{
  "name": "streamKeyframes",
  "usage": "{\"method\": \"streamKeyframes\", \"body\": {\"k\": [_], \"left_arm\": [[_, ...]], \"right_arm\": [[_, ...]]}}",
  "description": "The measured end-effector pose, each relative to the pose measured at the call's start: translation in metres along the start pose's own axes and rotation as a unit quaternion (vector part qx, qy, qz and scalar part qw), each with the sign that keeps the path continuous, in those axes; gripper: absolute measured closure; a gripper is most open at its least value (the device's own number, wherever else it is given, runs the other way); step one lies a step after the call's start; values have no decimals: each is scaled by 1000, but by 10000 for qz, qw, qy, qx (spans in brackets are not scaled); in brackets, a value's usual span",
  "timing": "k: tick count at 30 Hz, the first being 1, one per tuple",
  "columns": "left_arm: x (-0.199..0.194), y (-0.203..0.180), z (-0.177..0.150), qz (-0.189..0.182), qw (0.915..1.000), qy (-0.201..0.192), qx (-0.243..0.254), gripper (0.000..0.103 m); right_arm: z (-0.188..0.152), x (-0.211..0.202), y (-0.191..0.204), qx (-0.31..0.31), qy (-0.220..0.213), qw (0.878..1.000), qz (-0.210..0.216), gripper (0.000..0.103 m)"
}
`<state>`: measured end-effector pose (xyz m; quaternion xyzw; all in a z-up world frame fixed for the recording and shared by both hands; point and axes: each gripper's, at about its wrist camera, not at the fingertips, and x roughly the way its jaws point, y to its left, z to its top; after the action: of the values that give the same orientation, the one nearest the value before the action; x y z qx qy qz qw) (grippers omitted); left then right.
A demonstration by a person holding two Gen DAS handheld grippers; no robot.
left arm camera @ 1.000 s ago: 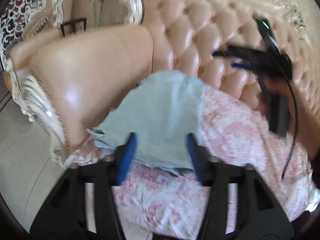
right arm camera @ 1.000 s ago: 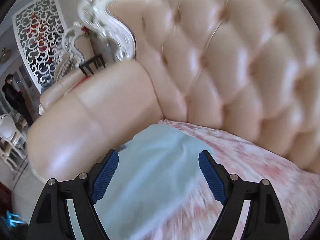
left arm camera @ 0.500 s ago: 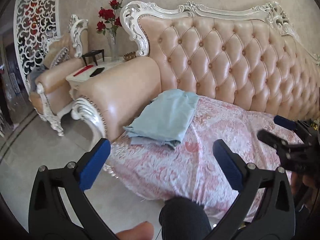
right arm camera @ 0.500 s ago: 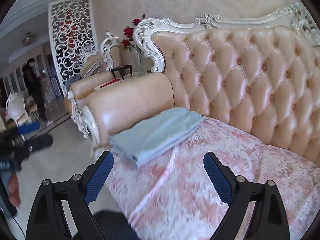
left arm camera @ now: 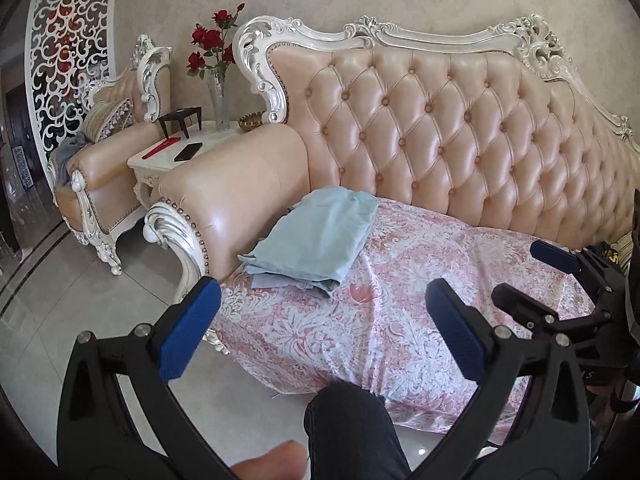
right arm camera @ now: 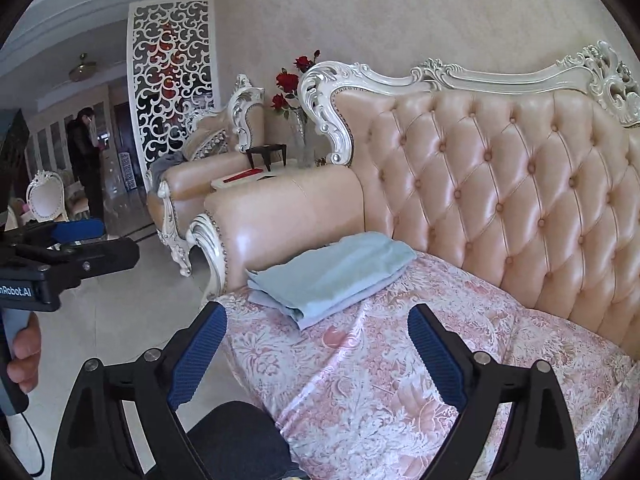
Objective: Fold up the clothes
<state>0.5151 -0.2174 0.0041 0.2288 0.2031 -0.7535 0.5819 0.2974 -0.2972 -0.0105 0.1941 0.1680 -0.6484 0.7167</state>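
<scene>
Left gripper [left arm camera: 322, 324] spread wide, blue pads [left arm camera: 188, 332] well apart, nothing between them, held off the sofa's front edge above a dark-trousered knee [left arm camera: 352, 424]. Right gripper [right arm camera: 318, 354] likewise gaping and empty, with its own blue pads [right arm camera: 436, 356] either side of the patterned seat; seen again at 3 o'clock in the left wrist view [left arm camera: 560, 292], fingers parted there too. Left gripper also visible at 9 o'clock in the right wrist view [right arm camera: 72, 240], gripped by a hand [right arm camera: 22, 352].

Folded light blue garment [left arm camera: 316, 240] lying flat at about 12 o'clock from both tools, well apart from them, on the pink floral cover [left arm camera: 400, 312] at the seat's left end, touching or just beside the padded armrest [left arm camera: 240, 188]. Same garment in the right wrist view [right arm camera: 332, 272], stacked in layers with a paler edge peeking out below.

Tufted peach backrest [left arm camera: 460, 136] behind. At 11 o'clock a white side table [left arm camera: 168, 156] carrying a vase of red roses [left arm camera: 214, 48], a phone [left arm camera: 188, 151] and a red flat item; beyond it a matching armchair [left arm camera: 108, 148]. Far off at 10 o'clock in the right wrist view, a person in dark clothes [right arm camera: 86, 160] standing
</scene>
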Motion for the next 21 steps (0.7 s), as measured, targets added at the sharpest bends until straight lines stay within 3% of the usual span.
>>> {"method": "streamKeyframes", "body": {"k": [21], "left_arm": [[4,-11,4,-103,9999,-21,88,1]], "right_arm": [[1,-2,-4,51,-15,10000,65,10]]}}
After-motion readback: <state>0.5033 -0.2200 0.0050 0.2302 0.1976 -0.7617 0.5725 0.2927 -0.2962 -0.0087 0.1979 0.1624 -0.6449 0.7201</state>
